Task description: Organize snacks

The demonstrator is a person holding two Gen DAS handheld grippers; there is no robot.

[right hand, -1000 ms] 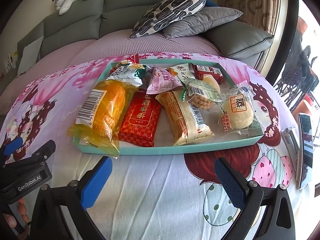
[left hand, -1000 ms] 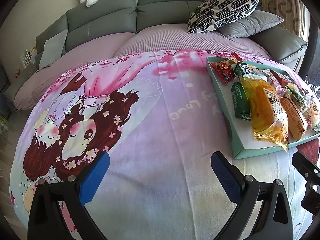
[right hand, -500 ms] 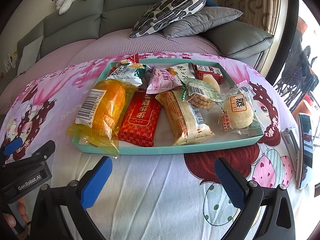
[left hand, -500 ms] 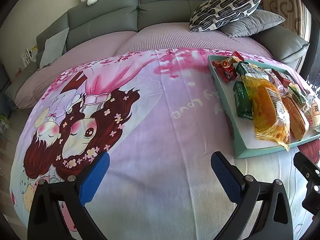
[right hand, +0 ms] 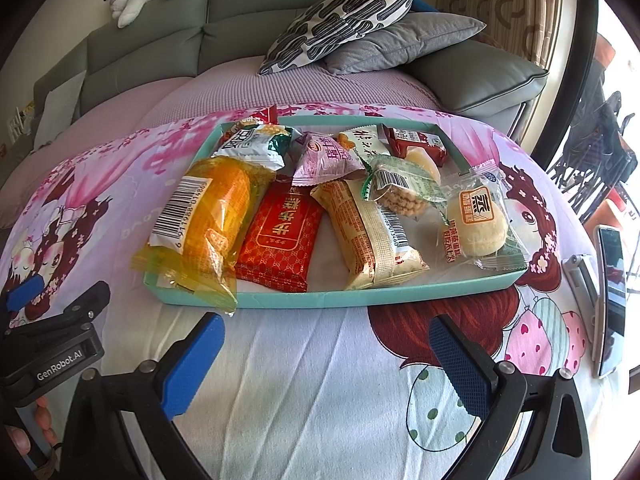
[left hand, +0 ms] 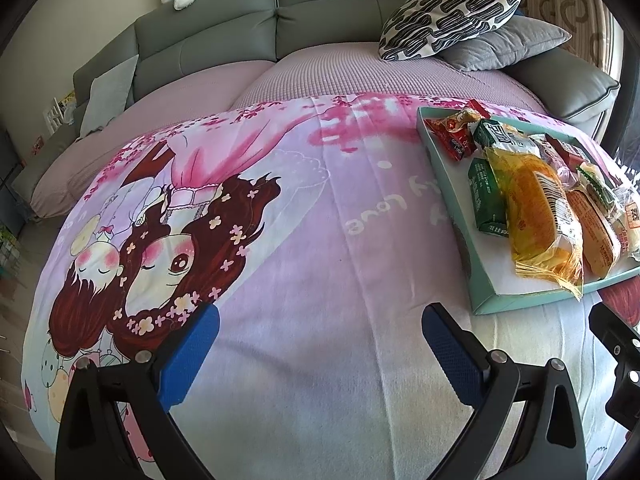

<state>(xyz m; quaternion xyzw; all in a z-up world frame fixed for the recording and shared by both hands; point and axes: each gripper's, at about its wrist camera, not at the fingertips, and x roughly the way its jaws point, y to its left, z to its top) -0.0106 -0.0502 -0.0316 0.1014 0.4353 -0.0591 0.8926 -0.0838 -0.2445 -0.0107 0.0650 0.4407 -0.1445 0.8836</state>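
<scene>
Teal cardboard makes the tray, and it sits on a pink cartoon blanket over the sofa. Snack packs fill it: a yellow bread bag, a red pack, a round bun. The left hand-held gripper and right hand-held gripper both hang wide apart, holding nothing, just in front of the tray.
</scene>
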